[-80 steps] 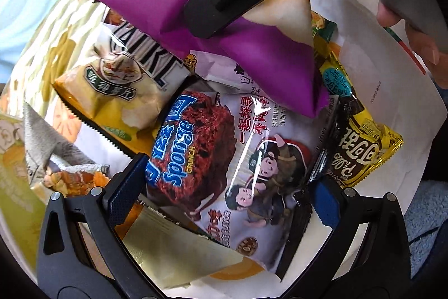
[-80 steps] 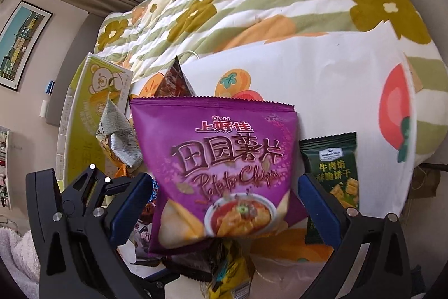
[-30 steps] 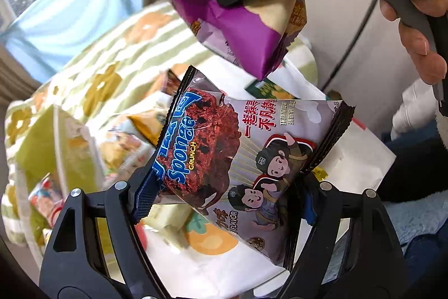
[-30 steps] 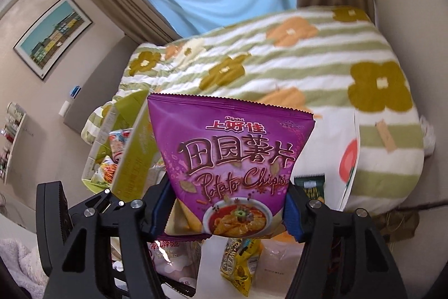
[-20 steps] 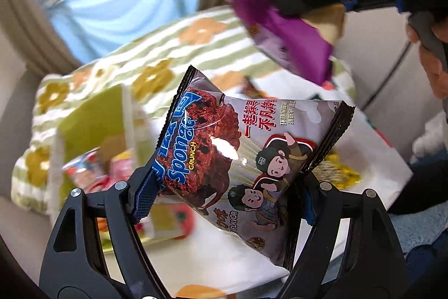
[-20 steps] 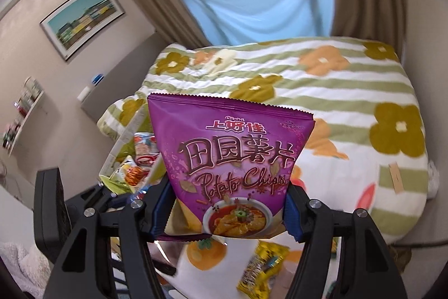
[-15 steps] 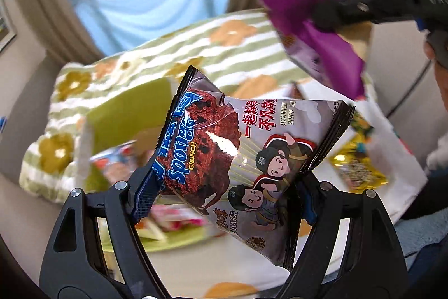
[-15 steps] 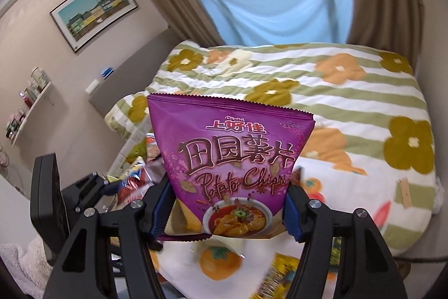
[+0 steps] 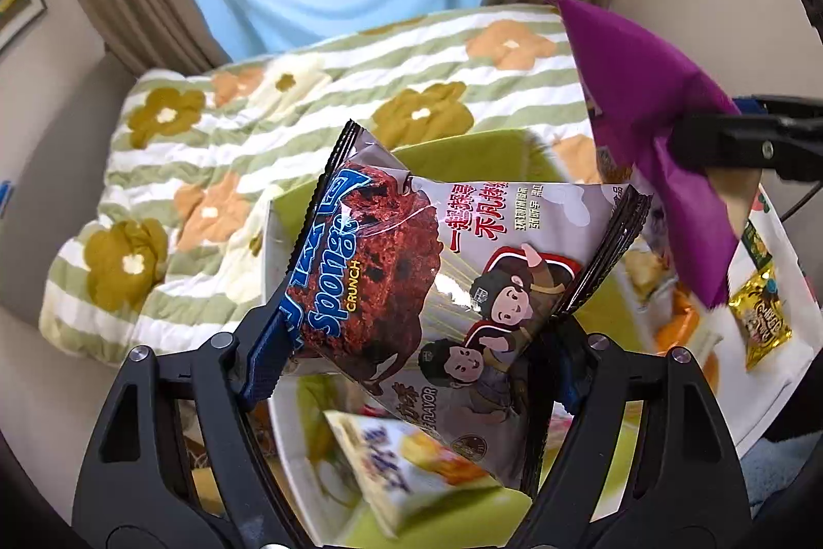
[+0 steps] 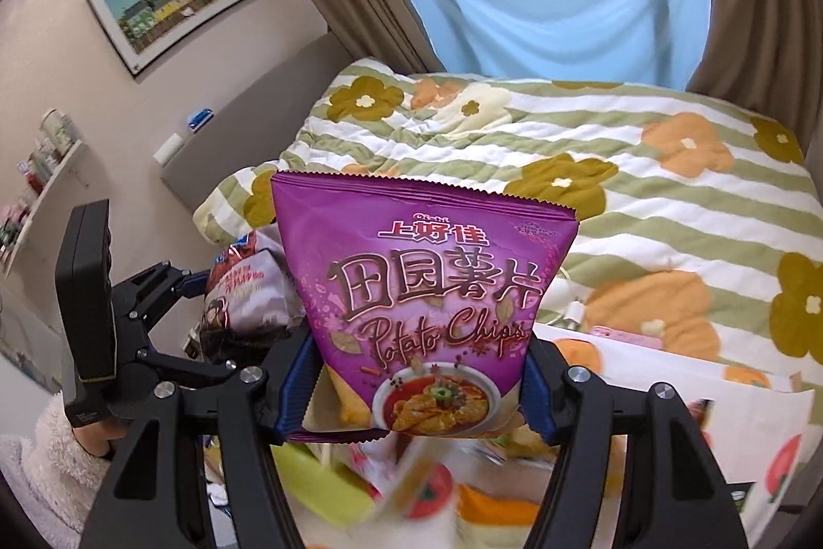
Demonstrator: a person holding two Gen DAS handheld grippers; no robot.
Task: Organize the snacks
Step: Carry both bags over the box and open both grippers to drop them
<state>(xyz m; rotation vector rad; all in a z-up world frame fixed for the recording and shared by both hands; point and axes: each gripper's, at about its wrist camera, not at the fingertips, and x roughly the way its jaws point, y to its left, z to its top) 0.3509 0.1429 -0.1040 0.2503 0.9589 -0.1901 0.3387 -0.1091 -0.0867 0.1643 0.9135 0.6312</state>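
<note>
Above the green box: both snack bags, each held up clear of it.
Left gripper (image 9: 411,348): tilted down, jaws pinching the grey bag (image 9: 452,291) marked "Sponge CRUNCH".
Right gripper (image 10: 416,387): tilted down, jaws clamped on the purple bag (image 10: 422,307) reading "Potato Chips".
Green box (image 9: 612,317): holds blurred packets; one yellow-and-white pack (image 9: 406,466) lies under the grey bag.
Beyond the box: a flowered quilt (image 9: 308,106).
</note>
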